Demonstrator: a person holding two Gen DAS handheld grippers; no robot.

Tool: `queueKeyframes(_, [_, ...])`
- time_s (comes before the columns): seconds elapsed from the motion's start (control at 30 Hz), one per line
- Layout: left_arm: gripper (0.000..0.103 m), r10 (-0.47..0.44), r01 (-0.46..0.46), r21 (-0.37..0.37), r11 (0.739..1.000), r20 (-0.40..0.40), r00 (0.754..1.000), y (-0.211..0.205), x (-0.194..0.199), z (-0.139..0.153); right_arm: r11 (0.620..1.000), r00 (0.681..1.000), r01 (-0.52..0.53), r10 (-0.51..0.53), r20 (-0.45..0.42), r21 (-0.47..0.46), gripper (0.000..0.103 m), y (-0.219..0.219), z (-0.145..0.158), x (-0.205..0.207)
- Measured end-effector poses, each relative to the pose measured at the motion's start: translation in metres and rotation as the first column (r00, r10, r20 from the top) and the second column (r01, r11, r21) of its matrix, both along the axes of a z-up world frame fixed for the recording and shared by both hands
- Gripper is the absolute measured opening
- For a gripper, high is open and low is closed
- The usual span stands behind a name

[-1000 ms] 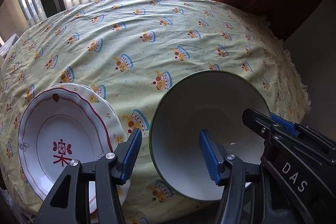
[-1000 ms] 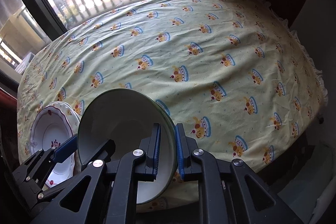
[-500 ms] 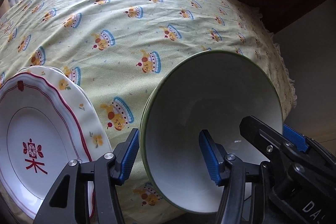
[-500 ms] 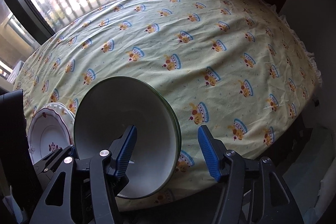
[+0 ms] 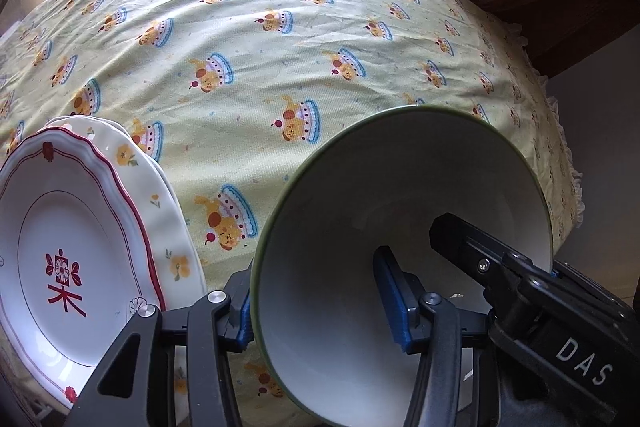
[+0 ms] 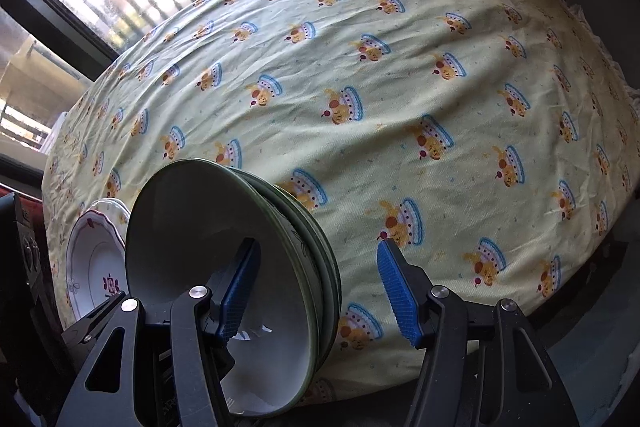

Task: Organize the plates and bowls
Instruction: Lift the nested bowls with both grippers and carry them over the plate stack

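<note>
Bowls (image 5: 404,251) sit nested at the near edge of the table, at about five o'clock in my left view, green rims stacked, just right of the two stacked plates (image 5: 68,259) at eight o'clock. My left gripper (image 5: 320,303) is spread wide and straddles the stack's left wall, one pad outside, one inside; it is not yet squeezing. My right gripper (image 6: 316,295) is also spread, one finger inside the bowl, the other hanging over the tablecloth (image 6: 400,67) at four o'clock, off the rim. I judge the step is taking or steadying the stack. To do it well I'd close the left pads square on the wall, low enough to catch every rim, and keep the stack from sliding off the near edge.
</note>
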State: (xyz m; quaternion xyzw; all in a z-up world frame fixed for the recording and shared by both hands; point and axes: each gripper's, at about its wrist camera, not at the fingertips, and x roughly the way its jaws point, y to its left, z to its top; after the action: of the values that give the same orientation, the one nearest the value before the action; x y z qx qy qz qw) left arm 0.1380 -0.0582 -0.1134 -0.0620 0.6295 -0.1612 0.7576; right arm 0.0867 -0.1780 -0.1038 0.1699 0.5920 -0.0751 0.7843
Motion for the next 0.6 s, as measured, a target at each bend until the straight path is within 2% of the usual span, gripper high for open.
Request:
queueKeyframes(0.3, [0.054, 0.079, -0.08, 0.081, 0.993, 0.01, 0.997, -0.006, -0.004, 0.002, 0.985, 0.997, -0.078, 0.08, -0.005, 0.151, 0.063, -0.013, -0.019, 0.012])
queueKeyframes(0.53, [0.053, 0.114, -0.116, 0.141, 0.983, 0.027, 0.993, -0.012, -0.008, 0.004, 0.962, 0.988, -0.143, 0.151, -0.015, 0.232, 0.044, -0.01, -0.029, 0.021])
queueKeyframes(0.6, [0.053, 0.117, -0.121, 0.156, 0.98, 0.035, 0.993, -0.014, -0.009, 0.005, 0.961, 0.986, -0.158, 0.165, -0.012, 0.225, 0.043, -0.006, -0.029, 0.022])
